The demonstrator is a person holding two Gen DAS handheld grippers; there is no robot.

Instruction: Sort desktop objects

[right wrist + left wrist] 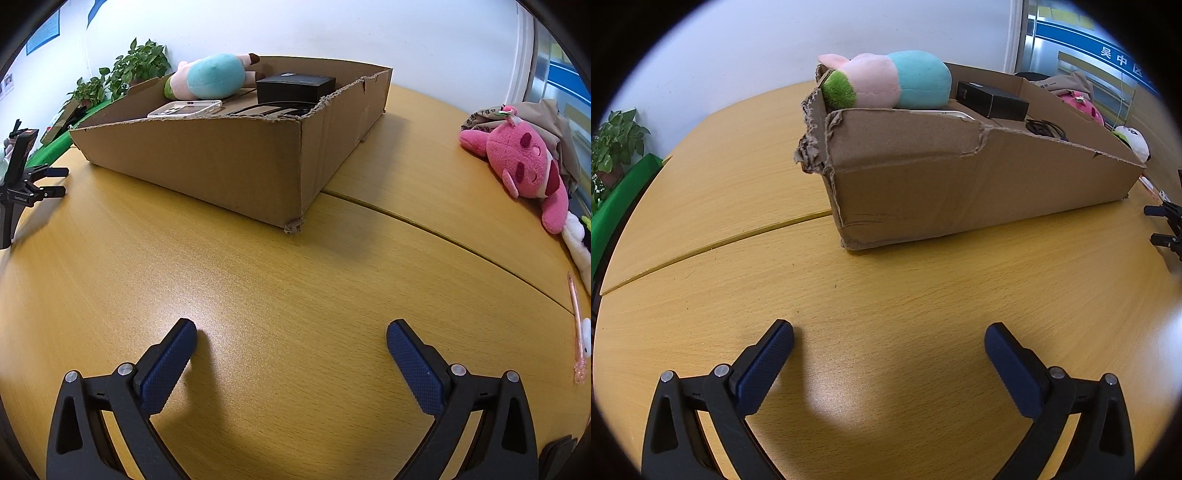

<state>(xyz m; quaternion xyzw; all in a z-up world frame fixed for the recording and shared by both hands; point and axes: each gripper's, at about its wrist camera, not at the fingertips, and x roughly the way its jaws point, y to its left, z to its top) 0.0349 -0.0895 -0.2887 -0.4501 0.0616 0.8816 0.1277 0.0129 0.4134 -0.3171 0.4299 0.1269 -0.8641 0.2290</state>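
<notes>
A torn cardboard box [960,177] [229,162] stands on the wooden table. Inside lie a pink, blue and green plush toy [890,79] [212,75], a black box [991,99] [295,88] and a phone in a white case [184,109]. My left gripper [888,345] is open and empty, low over the table in front of the box. My right gripper [291,341] is open and empty too. A pink plush [524,166] lies on the table at the right, with a white plush [580,247] and a pink pen [576,317] nearby.
The left gripper shows at the left edge of the right wrist view [40,181], and the right gripper at the right edge of the left wrist view [1165,225]. Potted plants [125,72] stand behind the table. A beige cloth [546,122] lies behind the pink plush.
</notes>
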